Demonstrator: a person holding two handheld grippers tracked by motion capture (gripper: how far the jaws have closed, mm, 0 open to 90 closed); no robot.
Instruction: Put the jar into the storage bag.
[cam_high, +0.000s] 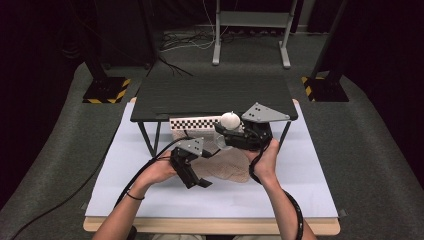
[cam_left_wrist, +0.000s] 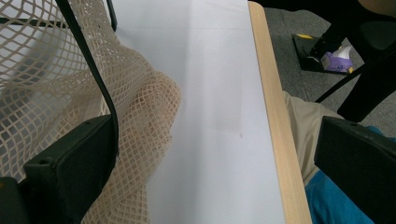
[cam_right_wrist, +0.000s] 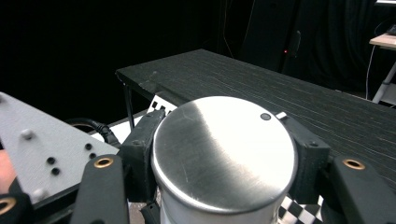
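Two hand-held grippers over white sheet (cam_high: 150, 190) on table (cam_high: 210, 226). Right gripper (cam_high: 231, 136): jaws clamped on either side of steel can (cam_right_wrist: 224, 154), can upright, flat top toward cam, held above mesh bag (cam_high: 227, 165), just in front of low black shelf (cam_high: 210, 95). Checker strip (cam_high: 192, 122) lies under shelf edge. Left gripper (cam_high: 202, 182): jaws wide apart; one jaw touches bag mesh (cam_left_wrist: 135, 107), other sits off table edge. Bag lies crumpled betw. both hands.
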